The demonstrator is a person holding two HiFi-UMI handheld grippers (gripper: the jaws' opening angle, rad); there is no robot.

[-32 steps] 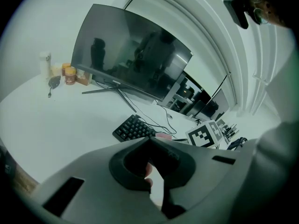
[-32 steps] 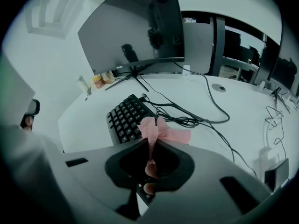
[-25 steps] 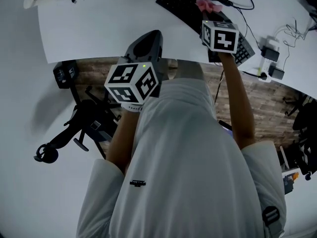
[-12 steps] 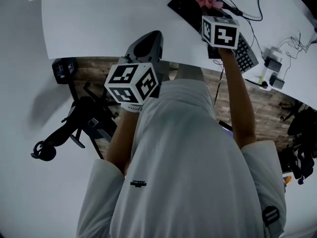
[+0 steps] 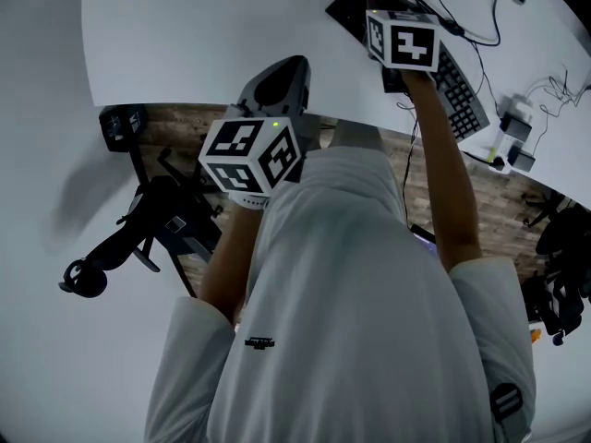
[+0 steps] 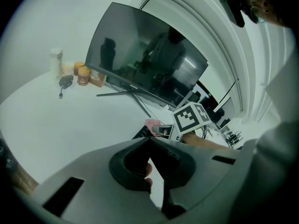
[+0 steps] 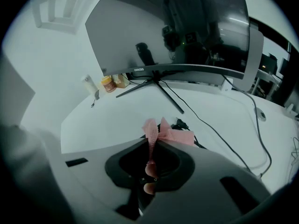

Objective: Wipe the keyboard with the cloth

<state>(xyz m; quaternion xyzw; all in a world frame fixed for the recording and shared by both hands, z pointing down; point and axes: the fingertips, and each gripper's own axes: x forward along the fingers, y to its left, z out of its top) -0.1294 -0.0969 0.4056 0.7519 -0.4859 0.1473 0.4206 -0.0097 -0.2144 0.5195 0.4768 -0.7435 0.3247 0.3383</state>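
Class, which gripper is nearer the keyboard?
Right. The right gripper, shut on the pink cloth, is over the keyboard; the left gripper sits at the desk's near edge, away from it.

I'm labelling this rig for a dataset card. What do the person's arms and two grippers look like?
Both the left gripper and right gripper are grey plastic shells with dark oval finger openings. Each carries a white cube with black square markers. The person wears a pale short-sleeved shirt; forearms are bare.
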